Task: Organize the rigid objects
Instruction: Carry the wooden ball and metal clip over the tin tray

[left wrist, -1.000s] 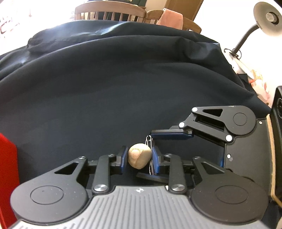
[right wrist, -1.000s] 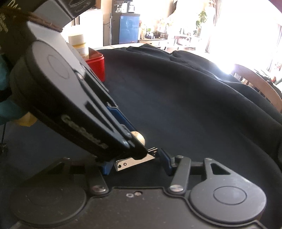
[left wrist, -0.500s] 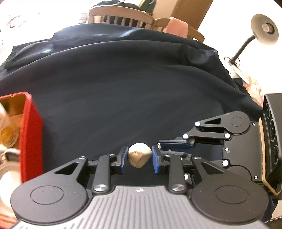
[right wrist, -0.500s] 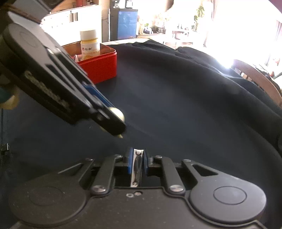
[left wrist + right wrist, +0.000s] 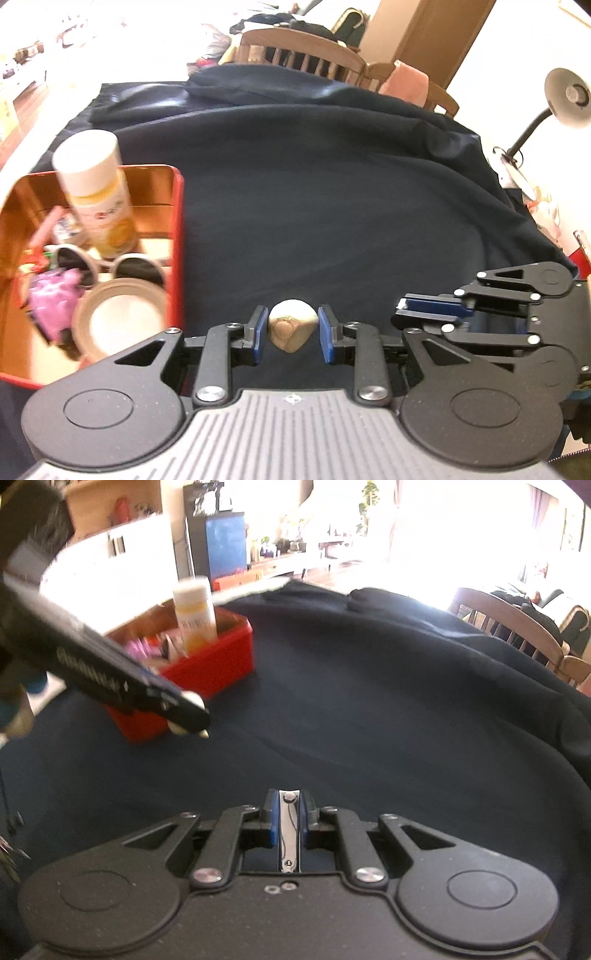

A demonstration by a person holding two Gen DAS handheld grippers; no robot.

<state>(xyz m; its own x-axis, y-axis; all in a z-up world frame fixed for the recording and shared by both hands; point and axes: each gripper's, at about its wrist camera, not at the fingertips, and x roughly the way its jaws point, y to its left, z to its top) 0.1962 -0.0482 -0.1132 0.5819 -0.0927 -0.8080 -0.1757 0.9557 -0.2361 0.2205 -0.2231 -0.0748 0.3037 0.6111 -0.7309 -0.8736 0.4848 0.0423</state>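
My left gripper [image 5: 290, 329] is shut on a small beige rounded piece [image 5: 291, 325], held above the dark cloth [image 5: 332, 206] just right of a red box [image 5: 178, 236]. In the right wrist view the left gripper [image 5: 194, 720] hangs in front of the red box [image 5: 221, 664], the beige piece [image 5: 195, 701] at its tip. My right gripper [image 5: 289, 806] is shut on a metal nail clipper [image 5: 289, 834], which stands on edge between the blue pads. From the left wrist, the right gripper [image 5: 412, 314] shows at the right, a little above the cloth.
The red box holds a white and yellow bottle [image 5: 99, 192], white sunglasses [image 5: 110, 266], a tape roll [image 5: 118, 317] and pink items. Wooden chairs [image 5: 303, 51] stand behind the cloth-covered table. A desk lamp [image 5: 565, 96] is at the far right.
My right gripper closed on the nail clipper and lifted it off the cloth. My left gripper carried the beige piece left, and the red box has come into its view.
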